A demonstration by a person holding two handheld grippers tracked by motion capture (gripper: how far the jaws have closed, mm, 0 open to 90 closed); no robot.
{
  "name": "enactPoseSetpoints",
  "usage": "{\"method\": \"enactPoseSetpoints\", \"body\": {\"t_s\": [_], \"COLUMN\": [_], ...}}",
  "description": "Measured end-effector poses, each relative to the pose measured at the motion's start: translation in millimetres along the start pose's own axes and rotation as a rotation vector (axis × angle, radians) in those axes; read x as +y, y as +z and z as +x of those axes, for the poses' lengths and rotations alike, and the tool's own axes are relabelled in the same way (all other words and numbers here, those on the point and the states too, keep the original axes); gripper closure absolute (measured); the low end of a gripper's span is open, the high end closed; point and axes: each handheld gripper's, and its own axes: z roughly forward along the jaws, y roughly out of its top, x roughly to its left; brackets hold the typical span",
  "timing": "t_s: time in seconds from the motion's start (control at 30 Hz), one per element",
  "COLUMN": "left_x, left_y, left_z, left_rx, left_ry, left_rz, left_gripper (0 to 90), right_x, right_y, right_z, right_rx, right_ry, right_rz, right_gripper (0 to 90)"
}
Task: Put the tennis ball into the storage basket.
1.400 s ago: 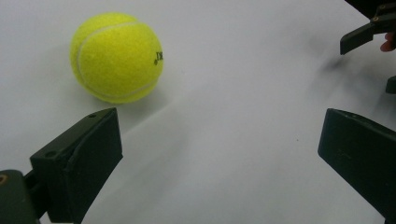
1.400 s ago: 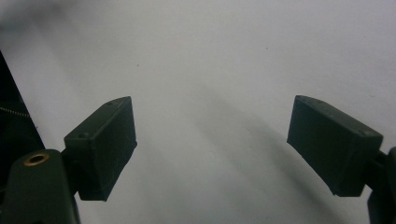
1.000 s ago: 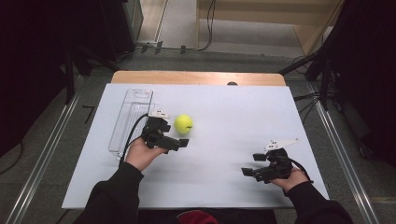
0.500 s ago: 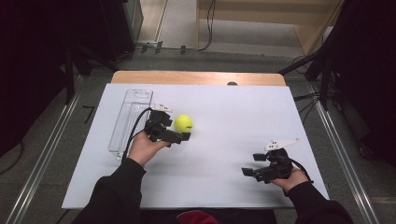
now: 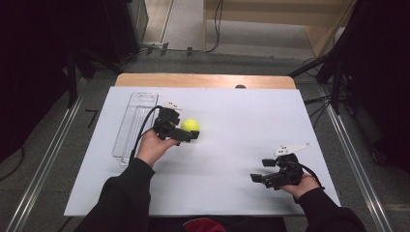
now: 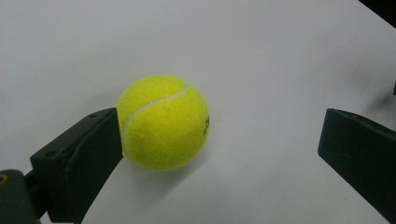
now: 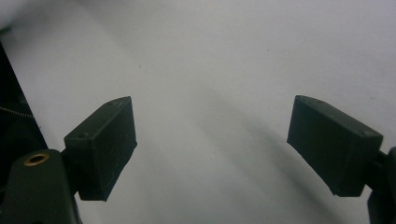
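Between the left tool's [image 6: 219, 154] spread jaws sits a tennis ball [image 6: 162, 122], seam showing.

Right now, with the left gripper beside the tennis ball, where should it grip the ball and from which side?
Grip the tennis ball across its widest middle. It is round, so any level pair of opposite sides probably holds. The left gripper is open, one jaw at the ball's side, the other far off. Come along its present line, centre the ball, then shut.
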Motion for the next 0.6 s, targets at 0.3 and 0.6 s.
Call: {"method": "enactPoseSetpoints", "body": {"t_s": [0.3, 0.6], "left_x": [10.1, 21.5], "left_y": [8.4, 16.4], "left_z": [4.1, 9.1], "left_rx": [-0.001, 0.013], "left_ry": [-0.006, -0.001], "left_rz": [-0.002, -0.011], "left_gripper": [0.6, 2.1], "right_x": [-0.5, -2.1], "right_y": [0.1, 0.5], "right_z": [0.0, -0.2], "right_rx": [0.001, 0.004], "right_ry": [0.002, -0.005], "right_rz": [0.000, -0.001], "right_gripper": [13.5, 13.5]}}
